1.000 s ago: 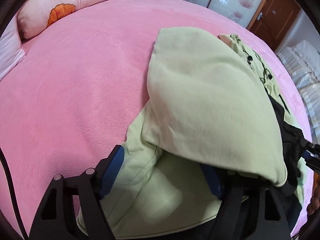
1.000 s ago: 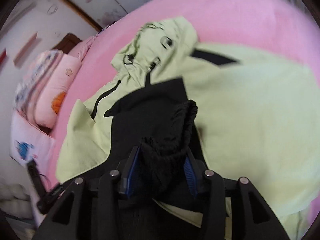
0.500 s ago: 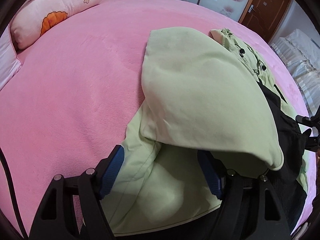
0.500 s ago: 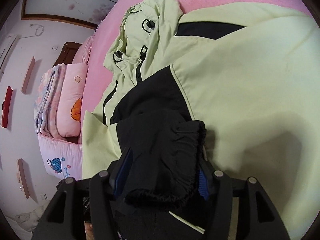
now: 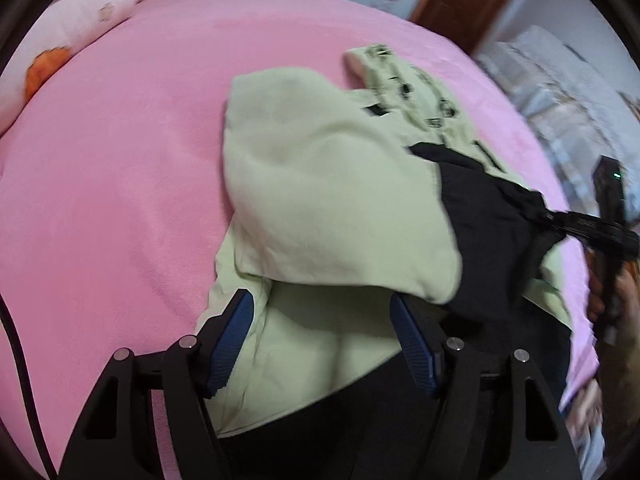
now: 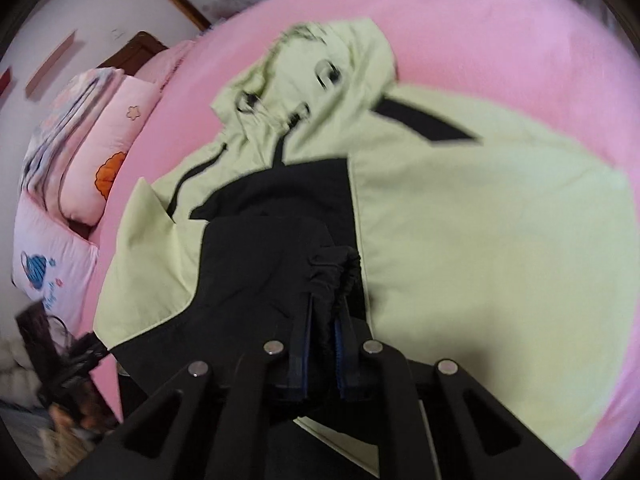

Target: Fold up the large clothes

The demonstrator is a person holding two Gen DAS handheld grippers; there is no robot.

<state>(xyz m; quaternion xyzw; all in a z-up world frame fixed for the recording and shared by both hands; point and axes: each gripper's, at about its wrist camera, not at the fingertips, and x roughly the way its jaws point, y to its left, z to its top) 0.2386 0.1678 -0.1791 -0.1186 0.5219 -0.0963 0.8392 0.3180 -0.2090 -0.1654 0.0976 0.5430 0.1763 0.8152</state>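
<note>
- Left wrist view: jacket lay on the pink bed, one green flap doubled over the body, probably a first fold.
- Left gripper was closing but not yet gripping; green hem lay between its blue pads, loose.
- Right edge: right gripper pinched the black cuff; the hand behind was blurred and cut off.
- Right wrist view: right gripper had clamped nearly shut on the bunched cuff, likely to carry the sleeve across.
- Hood lay towards the pillows.
- Motion blur smeared the hood toggles; the lower hem was hidden under the gripper frame.
</note>
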